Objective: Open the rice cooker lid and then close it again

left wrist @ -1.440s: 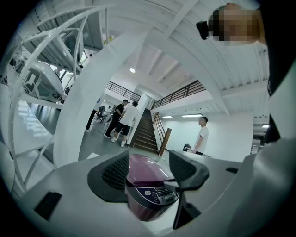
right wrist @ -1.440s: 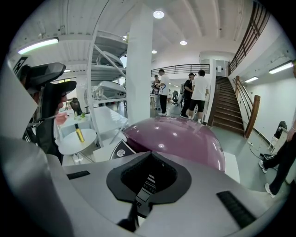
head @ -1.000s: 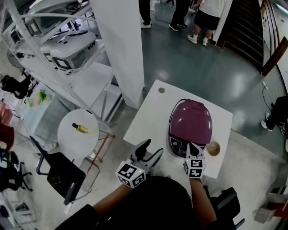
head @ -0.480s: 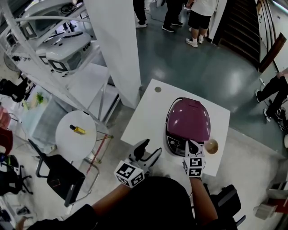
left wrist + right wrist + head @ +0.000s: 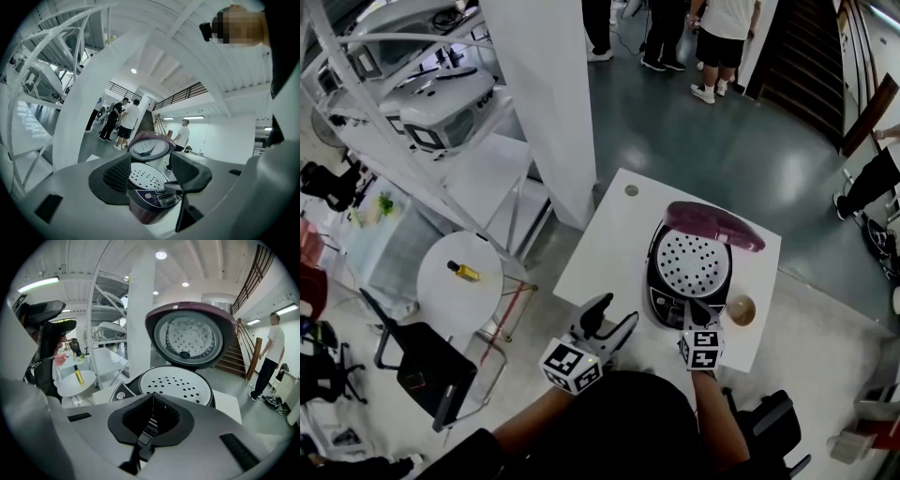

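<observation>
White tabletop (image 5: 609, 234) in big hall: rice cooker (image 5: 673, 302) on its right half w/ lid (image 5: 712, 225) standing up. Right tool (image 5: 697, 310) together, empty, at front panel; left tool (image 5: 616, 311) apart, empty. Risk: narrow tip may slip off lid, so it slams.

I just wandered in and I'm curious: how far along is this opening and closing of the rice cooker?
Opening looks done: the lid stands up, and the holed inner plate shows. In hand: the right gripper, jaws shut, is at the front of the cooker. The left gripper hovers beside it, jaws apart, empty. Left: closing the lid.
</observation>
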Demonstrator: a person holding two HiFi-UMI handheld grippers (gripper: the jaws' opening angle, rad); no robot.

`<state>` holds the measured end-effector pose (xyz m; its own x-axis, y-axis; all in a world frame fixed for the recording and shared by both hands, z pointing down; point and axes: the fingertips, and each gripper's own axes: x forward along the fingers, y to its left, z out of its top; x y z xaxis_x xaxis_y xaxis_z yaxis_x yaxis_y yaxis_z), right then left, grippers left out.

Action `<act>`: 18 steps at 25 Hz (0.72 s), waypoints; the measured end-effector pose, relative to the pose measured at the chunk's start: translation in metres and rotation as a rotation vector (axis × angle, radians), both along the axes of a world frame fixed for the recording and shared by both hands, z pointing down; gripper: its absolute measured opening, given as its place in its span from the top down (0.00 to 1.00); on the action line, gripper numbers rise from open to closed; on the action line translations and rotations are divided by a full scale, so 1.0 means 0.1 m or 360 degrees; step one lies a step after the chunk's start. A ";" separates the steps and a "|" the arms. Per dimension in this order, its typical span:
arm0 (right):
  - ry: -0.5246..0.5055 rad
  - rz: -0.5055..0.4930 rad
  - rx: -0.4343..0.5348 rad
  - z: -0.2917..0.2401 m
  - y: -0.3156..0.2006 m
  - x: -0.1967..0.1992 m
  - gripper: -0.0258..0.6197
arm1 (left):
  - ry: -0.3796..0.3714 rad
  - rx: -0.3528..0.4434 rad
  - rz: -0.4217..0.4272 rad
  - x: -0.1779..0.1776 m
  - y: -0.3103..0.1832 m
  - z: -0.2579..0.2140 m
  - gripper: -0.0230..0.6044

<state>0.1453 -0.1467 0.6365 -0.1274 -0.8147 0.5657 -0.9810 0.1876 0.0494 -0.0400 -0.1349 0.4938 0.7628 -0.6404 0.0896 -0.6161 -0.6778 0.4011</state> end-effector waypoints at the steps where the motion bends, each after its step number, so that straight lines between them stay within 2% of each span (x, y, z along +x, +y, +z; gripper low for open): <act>1: -0.0009 0.0003 -0.0005 0.02 0.00 0.00 0.96 | -0.0002 0.0001 -0.0003 -0.01 0.00 0.01 0.57; 18: -0.0052 0.0006 -0.0028 0.08 -0.03 -0.05 0.96 | -0.0001 -0.0003 -0.0003 0.04 -0.03 0.00 0.57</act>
<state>0.1407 -0.1499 0.6440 -0.1430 -0.8050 0.5757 -0.9827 0.1846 0.0140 -0.0360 -0.1378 0.4935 0.7614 -0.6418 0.0911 -0.6178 -0.6759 0.4019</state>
